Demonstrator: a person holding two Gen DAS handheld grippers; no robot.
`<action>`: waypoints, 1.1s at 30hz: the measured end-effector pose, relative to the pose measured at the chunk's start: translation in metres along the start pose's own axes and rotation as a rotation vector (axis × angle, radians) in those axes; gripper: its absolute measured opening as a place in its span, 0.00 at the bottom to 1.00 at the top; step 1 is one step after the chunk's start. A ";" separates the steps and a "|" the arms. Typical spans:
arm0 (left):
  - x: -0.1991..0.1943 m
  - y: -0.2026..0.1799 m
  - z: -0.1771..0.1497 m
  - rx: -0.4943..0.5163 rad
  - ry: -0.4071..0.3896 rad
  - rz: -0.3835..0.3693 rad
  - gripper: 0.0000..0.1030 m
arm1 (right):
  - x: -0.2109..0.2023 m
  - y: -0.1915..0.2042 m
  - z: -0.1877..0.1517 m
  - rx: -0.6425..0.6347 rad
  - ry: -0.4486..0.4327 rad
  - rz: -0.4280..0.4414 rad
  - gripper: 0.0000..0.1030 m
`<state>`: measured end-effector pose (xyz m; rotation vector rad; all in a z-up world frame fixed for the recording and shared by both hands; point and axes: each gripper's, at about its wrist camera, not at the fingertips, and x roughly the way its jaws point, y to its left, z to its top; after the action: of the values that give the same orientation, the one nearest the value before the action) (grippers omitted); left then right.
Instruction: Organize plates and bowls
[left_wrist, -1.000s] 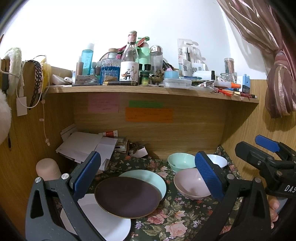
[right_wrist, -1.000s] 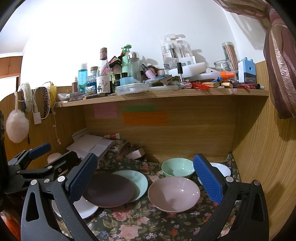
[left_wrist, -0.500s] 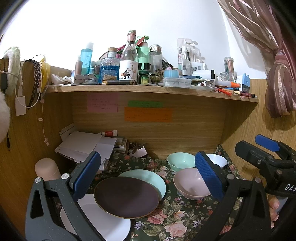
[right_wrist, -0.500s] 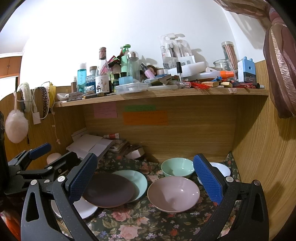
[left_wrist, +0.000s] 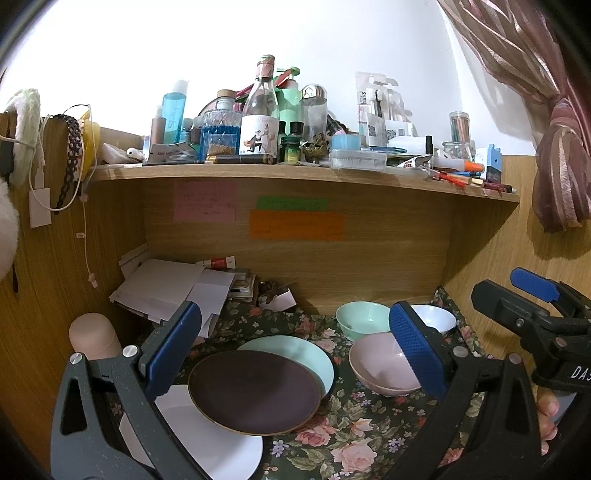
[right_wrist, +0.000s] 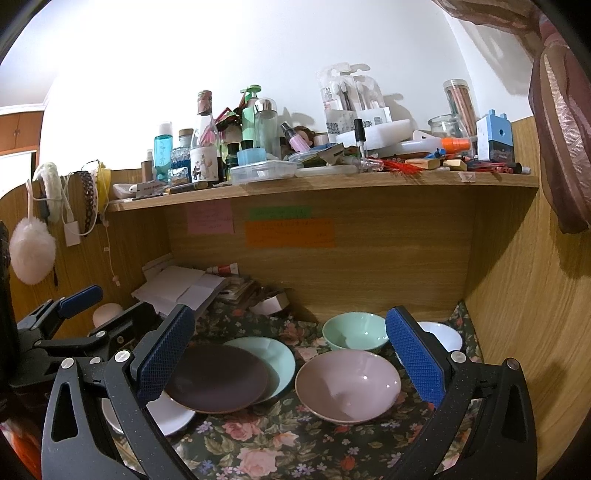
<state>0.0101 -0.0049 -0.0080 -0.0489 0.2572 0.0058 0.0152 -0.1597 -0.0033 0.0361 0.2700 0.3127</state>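
I am finding open air above the dishes, under the wooden shelf (right_wrist: 321, 184). Papers (right_wrist: 181, 291) are crowding the back left corner. The side wall (right_wrist: 517, 295) is hemming in the white bowl (right_wrist: 445, 334) on the right. The flowered cloth (right_wrist: 258, 443) in front is lying bare, giving free passage.

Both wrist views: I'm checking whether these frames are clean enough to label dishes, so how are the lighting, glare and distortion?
Left wrist view: upper wall blown out white, shelf edge bowed by the fisheye, dishes evenly lit and sharp. Right wrist view: same overexposed wall, small glints on the pink bowl, dark vignette in the corners, the right gripper cutting across the plates' left edge.
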 end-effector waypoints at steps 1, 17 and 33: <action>0.001 0.001 -0.001 -0.001 0.003 0.001 1.00 | 0.002 0.000 0.000 0.001 0.004 0.001 1.00; 0.040 0.041 -0.022 -0.054 0.151 0.063 1.00 | 0.055 0.015 -0.018 -0.020 0.133 0.070 1.00; 0.094 0.106 -0.069 -0.126 0.372 0.155 1.00 | 0.133 0.045 -0.051 -0.086 0.340 0.185 1.00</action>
<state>0.0821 0.0974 -0.1034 -0.1558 0.6316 0.1686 0.1095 -0.0765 -0.0833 -0.0786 0.5919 0.5149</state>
